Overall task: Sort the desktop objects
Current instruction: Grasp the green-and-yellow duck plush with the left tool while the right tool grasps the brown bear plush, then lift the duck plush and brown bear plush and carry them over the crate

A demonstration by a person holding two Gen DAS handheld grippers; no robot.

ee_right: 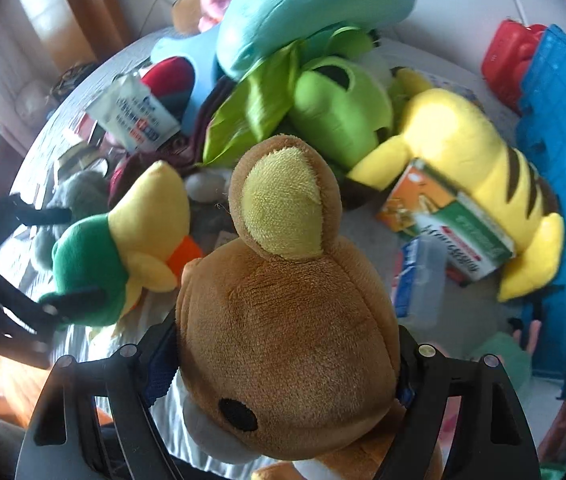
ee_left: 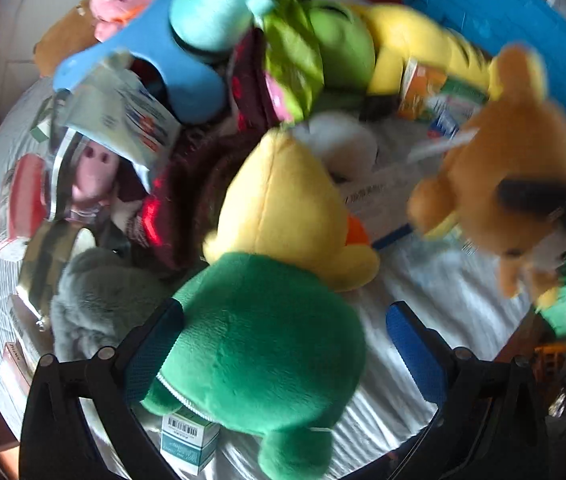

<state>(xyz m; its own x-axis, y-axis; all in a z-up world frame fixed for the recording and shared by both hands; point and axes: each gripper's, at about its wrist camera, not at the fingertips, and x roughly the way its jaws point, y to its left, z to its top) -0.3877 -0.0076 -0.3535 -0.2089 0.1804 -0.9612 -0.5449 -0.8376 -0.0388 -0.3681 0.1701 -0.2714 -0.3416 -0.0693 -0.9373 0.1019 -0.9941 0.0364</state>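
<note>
My left gripper (ee_left: 283, 344) has its blue-padded fingers around a yellow duck plush in a green shirt (ee_left: 267, 320); the left pad presses it, the right pad stands a little off its side. The duck also shows in the right wrist view (ee_right: 123, 248), with the left gripper's black fingers (ee_right: 75, 300) on it. My right gripper (ee_right: 283, 364) is shut on the head of a brown bear plush (ee_right: 283, 312), held above the table. That bear shows in the left wrist view (ee_left: 503, 184).
A pile lies on the white cloth (ee_left: 423, 300): a yellow striped plush (ee_right: 475, 160), a green plush (ee_right: 335, 108), a teal plush (ee_right: 303, 4), a grey plush (ee_left: 99, 300), and small boxes (ee_right: 455, 220). A blue crate (ee_right: 563, 184) stands at the right.
</note>
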